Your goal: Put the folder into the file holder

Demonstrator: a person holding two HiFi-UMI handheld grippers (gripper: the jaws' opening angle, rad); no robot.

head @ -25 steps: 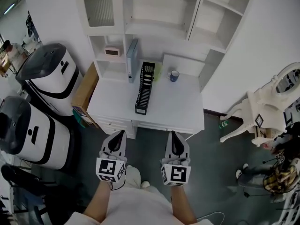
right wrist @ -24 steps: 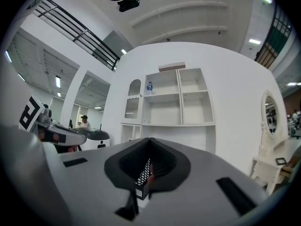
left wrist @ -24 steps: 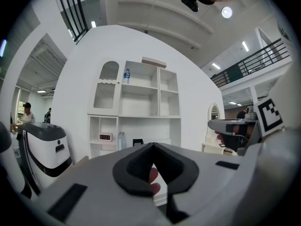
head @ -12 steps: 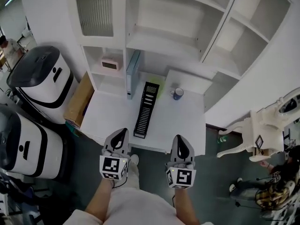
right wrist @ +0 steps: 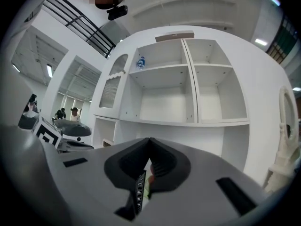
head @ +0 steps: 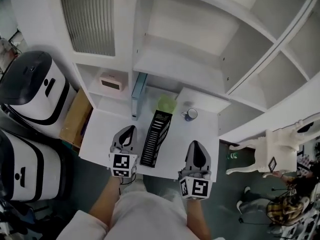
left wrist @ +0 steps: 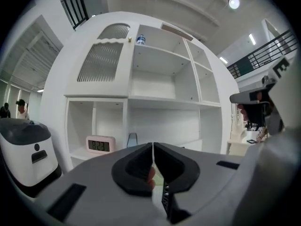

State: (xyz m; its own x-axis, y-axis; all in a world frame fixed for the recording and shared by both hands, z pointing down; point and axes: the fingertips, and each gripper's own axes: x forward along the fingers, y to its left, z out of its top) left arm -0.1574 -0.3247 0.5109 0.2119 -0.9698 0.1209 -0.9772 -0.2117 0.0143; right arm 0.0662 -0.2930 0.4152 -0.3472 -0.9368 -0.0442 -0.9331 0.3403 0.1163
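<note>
A grey-blue folder (head: pixel 137 93) stands upright at the back of the white desk (head: pixel 98 140), leaning by the shelf wall. The black slatted file holder (head: pixel 155 138) lies lengthwise on the desk in front of it. My left gripper (head: pixel 129 132) hovers over the desk just left of the holder, jaws shut with nothing in them. On the holder's right side my right gripper (head: pixel 197 149) hangs near the desk's front edge, also shut and empty. In the left gripper view the folder (left wrist: pixel 132 140) shows edge-on above the closed jaws (left wrist: pixel 153 147).
A pink clock (head: pixel 109 82) sits in a low cubby. A green item (head: pixel 166 104) and a blue mug (head: pixel 190 115) stand behind the holder. Two white-and-black bins (head: pixel 31 86) and a cardboard box (head: pixel 75 117) stand left of the desk; a white chair (head: pixel 267 149) is to the right.
The view has closed in on the desk. Both grippers have moved forward from over the floor to over the desk, flanking the file holder. Their jaws stay shut.
</note>
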